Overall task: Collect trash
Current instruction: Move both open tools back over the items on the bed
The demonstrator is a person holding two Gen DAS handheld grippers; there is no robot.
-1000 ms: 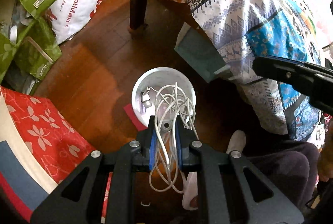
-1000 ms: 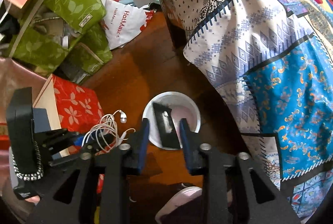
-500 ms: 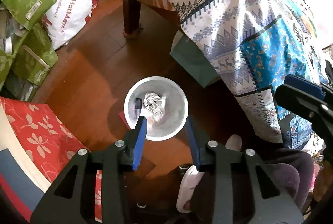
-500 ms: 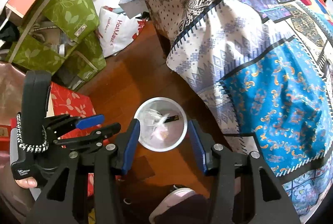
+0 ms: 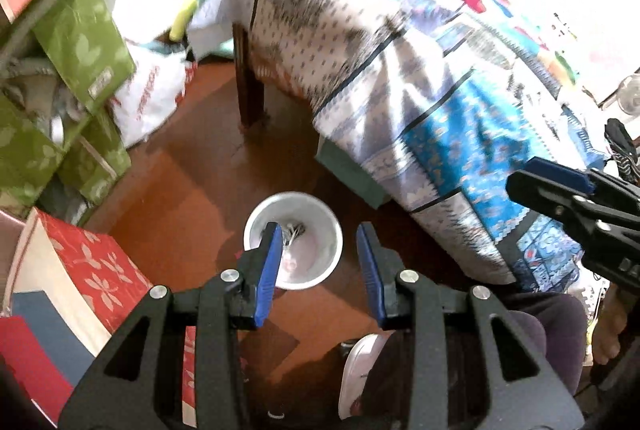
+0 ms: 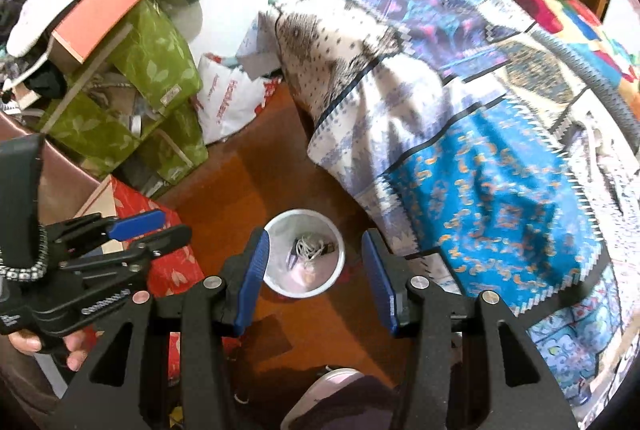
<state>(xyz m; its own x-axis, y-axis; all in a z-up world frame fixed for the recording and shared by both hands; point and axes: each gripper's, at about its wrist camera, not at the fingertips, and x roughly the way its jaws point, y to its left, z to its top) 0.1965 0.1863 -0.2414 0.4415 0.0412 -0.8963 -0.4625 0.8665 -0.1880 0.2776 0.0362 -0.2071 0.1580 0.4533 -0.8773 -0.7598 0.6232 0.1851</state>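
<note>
Standing upright, mouth up: bin [image 6: 305, 254]

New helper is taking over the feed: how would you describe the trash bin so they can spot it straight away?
Find the patterned blue-and-white cloth hanging off the table, then look at the brown wooden floor beside its lower edge. There stands a small round white trash bin, open-topped, with a tangle of white cord inside. It is the only round white container, unlike the green boxes nearby.

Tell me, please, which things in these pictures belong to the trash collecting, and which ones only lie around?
Job:
white bin on the floor
white cable and dark item inside it
left gripper and right gripper, both open

Lying about:
green bags
red floral box
patterned cloth
</note>
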